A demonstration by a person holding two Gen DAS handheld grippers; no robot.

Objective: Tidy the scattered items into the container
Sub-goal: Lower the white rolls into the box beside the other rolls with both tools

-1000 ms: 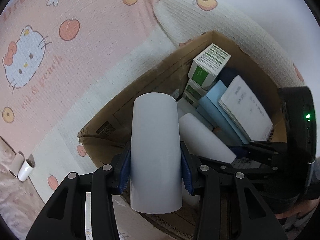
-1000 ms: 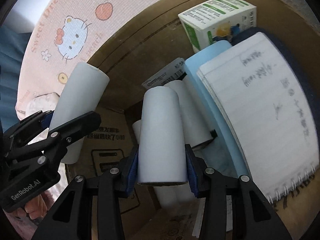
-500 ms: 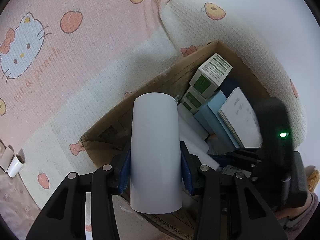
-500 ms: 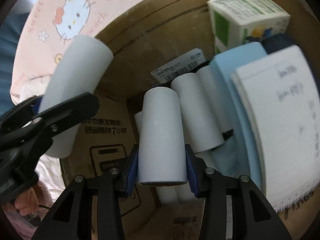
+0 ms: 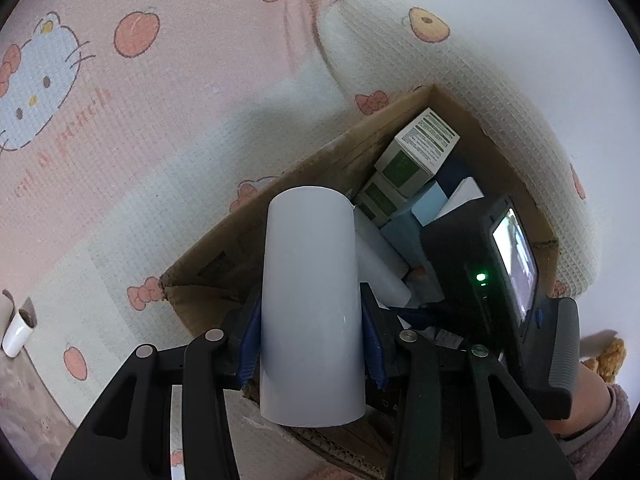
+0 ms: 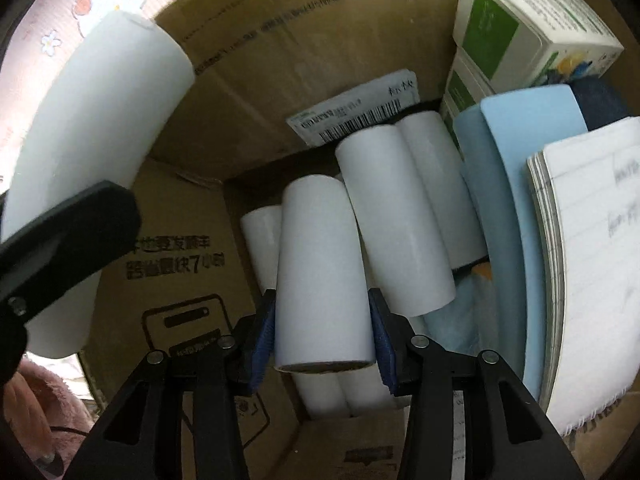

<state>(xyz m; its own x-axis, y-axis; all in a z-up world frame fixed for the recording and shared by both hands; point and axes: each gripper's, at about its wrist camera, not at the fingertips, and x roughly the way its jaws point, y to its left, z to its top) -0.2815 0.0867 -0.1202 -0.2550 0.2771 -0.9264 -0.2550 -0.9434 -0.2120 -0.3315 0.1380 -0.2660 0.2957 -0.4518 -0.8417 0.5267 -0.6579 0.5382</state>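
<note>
My left gripper [image 5: 311, 334] is shut on a white roll [image 5: 312, 300] and holds it above the near corner of the open cardboard box [image 5: 256, 216]. My right gripper [image 6: 323, 330] is shut on another white roll [image 6: 320, 276], low inside the box [image 6: 256, 92], over several white rolls [image 6: 394, 220] lying on its floor. The left-held roll [image 6: 88, 148] shows at the upper left of the right wrist view. The right gripper's body [image 5: 516, 292] shows inside the box in the left wrist view.
In the box stand green-and-white cartons [image 6: 516, 28], a light blue book [image 6: 520, 168] and a spiral notebook [image 6: 592, 264]. The box rests on a pink Hello Kitty blanket [image 5: 132, 92]. Two small rolls [image 5: 18, 330] lie at the far left.
The right gripper has gone deeper into the box with its roll. The left gripper has pulled back and up from the box, still holding its roll.
</note>
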